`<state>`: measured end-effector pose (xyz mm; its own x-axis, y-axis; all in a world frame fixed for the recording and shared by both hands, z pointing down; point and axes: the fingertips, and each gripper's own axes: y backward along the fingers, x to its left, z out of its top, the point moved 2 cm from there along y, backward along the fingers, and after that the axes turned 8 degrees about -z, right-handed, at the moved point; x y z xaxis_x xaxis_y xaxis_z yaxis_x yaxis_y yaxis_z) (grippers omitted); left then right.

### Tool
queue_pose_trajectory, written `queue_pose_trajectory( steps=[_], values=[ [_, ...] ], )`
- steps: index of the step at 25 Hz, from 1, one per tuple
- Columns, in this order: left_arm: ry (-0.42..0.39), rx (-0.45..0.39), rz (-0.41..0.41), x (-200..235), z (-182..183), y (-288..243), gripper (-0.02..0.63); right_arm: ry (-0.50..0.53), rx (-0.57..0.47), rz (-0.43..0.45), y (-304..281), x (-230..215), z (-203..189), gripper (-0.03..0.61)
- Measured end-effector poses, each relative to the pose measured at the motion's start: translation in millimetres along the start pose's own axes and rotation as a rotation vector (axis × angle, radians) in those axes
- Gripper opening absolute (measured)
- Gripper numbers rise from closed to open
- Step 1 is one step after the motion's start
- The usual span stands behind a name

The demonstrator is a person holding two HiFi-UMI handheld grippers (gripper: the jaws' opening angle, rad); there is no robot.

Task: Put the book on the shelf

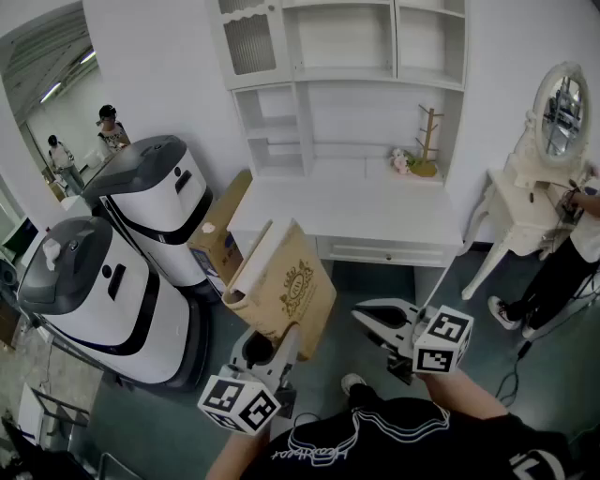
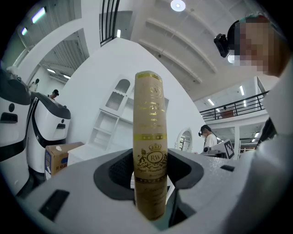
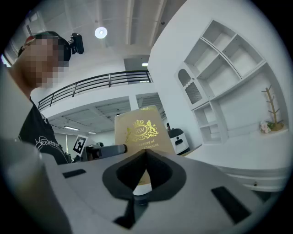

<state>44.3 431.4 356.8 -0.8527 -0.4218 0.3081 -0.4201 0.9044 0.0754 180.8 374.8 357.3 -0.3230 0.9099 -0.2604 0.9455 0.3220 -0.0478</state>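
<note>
Bright, even light from a round ceiling lamp; shadows are soft. Gripper views curve hard into black corners. The book gleams gold, sharp close up.

I see black shirt along bottom edge, white line print across it. Left gripper, right gripper: pale grey shells, dark inner pads. White cubes with black square markers: left cube, right cube.
</note>
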Motion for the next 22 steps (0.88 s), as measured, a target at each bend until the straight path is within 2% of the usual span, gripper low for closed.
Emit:
queue_pose_trajectory(
  steps=[9, 17, 22],
  values=[
    [-0.008, -0.009, 0.003, 5.7, -2.4, -2.8, 0.199, 0.001, 0.002, -0.01, -3.5, -6.6, -7.1, 0.006],
    [-0.011, -0.004, 0.023, 29.7, -5.3, -24.9, 0.199, -0.013, -0.009, -0.029, -25.9, -45.0, -2.8, 0.006],
    [0.0, 0.014, 0.036, 65.3, 2.6, -72.2, 0.199, -0.038, -0.004, -0.024, -57.8, -93.7, 11.8, 0.006]
  ],
)
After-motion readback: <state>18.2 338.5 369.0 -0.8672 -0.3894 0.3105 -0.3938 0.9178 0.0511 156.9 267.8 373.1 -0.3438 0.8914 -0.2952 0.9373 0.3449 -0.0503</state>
